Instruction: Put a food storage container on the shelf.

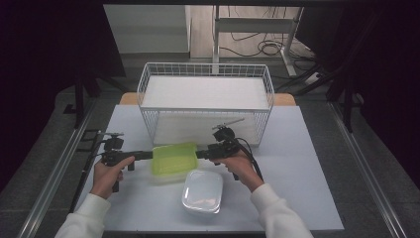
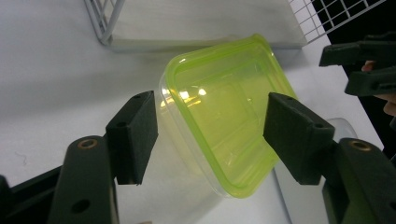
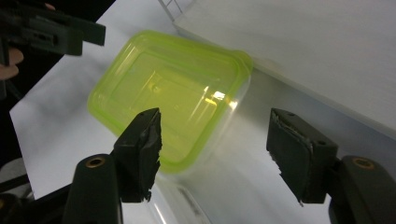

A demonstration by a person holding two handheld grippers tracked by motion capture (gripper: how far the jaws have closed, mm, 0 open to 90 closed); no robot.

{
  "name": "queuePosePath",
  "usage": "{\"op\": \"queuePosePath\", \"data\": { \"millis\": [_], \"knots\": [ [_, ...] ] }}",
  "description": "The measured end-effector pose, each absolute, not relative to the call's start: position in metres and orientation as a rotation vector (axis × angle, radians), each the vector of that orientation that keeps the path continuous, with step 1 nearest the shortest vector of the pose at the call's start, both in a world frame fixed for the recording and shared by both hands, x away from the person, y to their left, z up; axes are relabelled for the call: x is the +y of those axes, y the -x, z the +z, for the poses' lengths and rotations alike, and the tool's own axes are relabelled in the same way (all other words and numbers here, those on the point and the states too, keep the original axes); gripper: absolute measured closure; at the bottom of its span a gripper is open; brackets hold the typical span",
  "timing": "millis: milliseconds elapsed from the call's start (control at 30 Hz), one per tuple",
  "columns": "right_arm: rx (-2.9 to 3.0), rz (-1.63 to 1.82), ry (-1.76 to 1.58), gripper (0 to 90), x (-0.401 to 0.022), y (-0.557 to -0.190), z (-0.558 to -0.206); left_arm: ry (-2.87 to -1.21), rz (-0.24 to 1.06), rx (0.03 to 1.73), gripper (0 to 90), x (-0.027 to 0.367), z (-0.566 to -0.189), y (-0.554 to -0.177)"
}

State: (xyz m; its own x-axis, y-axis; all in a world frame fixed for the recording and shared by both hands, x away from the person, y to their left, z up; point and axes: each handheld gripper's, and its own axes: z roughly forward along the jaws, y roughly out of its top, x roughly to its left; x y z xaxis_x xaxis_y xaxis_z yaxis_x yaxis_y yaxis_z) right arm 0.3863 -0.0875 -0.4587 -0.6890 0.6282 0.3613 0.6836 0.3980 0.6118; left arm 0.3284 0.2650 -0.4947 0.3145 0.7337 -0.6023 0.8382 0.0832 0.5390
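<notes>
A clear tub with a lime-green lid (image 1: 174,158) rests on the white table just in front of the wire basket. My left gripper (image 1: 148,155) points at its left end and my right gripper (image 1: 200,154) at its right end. In the left gripper view the tub (image 2: 224,121) lies between the wide-apart jaws of the left gripper (image 2: 210,135), and the pads stand off its sides. The right gripper (image 3: 215,149) is also open, its left pad (image 3: 140,144) over the lid's near corner (image 3: 163,98) and its right pad well away from it.
A white wire basket (image 1: 205,110) with a white liner stands behind the tub. A second clear tub with a whitish lid (image 1: 202,191) lies nearer the person, close to the green one. The table's left and right parts are bare.
</notes>
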Motion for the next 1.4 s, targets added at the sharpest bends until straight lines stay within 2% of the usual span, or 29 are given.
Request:
{"op": "queuePosePath", "data": {
  "millis": [567,1133,1267,1400],
  "knots": [
    [-2.535,-1.083,1.229,42.1,-0.065,-0.402,-0.480,-1.691,-0.173,1.451,39.3,0.261,-0.502,-0.333],
    [-2.512,-1.026,1.227,48.6,-0.057,-0.408,-0.491,-1.678,-0.257,1.480,48.8,0.261,-0.514,-0.333],
    [-2.480,-1.002,1.236,51.7,-0.057,-0.409,-0.496,-1.675,-0.308,1.474,53.9,0.260,-0.520,-0.334],
    [-2.399,-0.988,1.248,58.8,-0.059,-0.413,-0.499,-1.644,-0.349,1.488,66.4,0.261,-0.523,-0.333]
  ]
}}
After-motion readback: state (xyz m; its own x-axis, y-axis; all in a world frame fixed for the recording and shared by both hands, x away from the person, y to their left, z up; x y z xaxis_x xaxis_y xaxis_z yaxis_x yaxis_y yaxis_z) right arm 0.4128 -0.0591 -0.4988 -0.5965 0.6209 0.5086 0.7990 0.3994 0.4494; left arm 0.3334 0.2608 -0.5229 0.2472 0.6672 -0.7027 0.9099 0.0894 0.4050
